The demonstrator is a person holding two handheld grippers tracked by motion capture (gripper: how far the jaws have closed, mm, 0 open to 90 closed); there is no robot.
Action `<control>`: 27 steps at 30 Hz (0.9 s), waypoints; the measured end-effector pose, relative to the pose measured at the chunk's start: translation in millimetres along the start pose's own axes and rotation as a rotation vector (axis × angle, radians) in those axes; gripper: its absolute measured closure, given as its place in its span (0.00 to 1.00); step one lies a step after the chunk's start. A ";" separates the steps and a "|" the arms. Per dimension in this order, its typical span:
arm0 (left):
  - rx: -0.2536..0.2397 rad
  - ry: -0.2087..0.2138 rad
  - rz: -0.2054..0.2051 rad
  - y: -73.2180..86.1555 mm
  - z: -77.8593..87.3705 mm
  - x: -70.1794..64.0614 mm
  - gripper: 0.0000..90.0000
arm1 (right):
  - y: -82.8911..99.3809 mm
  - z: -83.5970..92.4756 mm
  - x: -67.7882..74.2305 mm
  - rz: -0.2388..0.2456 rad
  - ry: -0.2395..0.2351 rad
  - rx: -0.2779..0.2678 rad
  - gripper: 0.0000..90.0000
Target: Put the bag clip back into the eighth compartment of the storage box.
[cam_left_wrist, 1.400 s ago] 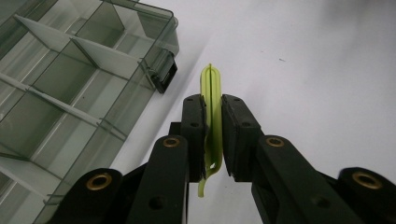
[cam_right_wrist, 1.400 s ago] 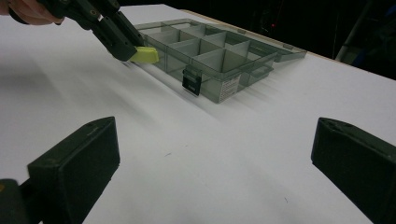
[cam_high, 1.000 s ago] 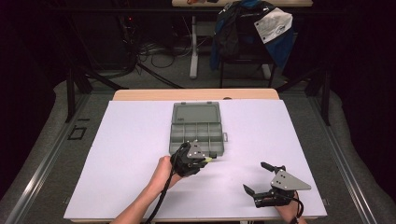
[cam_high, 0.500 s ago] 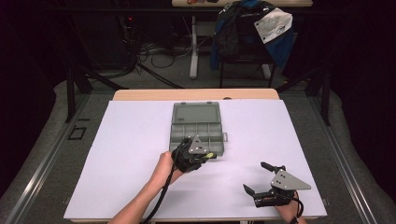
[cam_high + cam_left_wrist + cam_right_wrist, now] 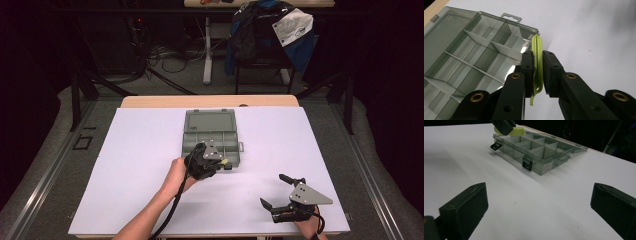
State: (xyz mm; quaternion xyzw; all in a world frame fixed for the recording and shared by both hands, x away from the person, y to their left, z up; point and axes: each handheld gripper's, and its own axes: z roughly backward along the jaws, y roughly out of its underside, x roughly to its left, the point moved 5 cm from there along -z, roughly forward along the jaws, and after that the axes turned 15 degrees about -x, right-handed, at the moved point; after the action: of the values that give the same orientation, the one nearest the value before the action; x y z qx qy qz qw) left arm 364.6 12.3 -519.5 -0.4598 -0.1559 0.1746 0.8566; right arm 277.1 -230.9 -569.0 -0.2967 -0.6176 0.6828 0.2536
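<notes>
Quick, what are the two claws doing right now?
Left claw: closed on a flat yellow-green piece, by the compartment box.
Right claw: open, holding nothing.

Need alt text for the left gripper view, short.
The left tool pinches a thin yellow-green plastic piece upright between its black jaws, beside the corner of an open, empty-looking grey compartment box on a white table.
</notes>
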 end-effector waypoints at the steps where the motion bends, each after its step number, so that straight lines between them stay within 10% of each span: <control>1: -0.003 0.000 0.000 -1.1 0.1 0.6 0.89 | 0.3 0.0 0.2 0.001 0.000 0.001 0.01; 27: -0.027 -0.012 0.005 -21.0 -12.5 9.9 0.89 | 1.2 -1.9 2.2 0.009 -0.003 0.005 0.01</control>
State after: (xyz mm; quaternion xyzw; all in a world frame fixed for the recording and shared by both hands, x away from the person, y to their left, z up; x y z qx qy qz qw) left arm 382.1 -3.3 -507.3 -0.4709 -0.1621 0.1774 0.8488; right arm 277.0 -228.1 -570.5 -0.2978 -0.6149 0.6858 0.2506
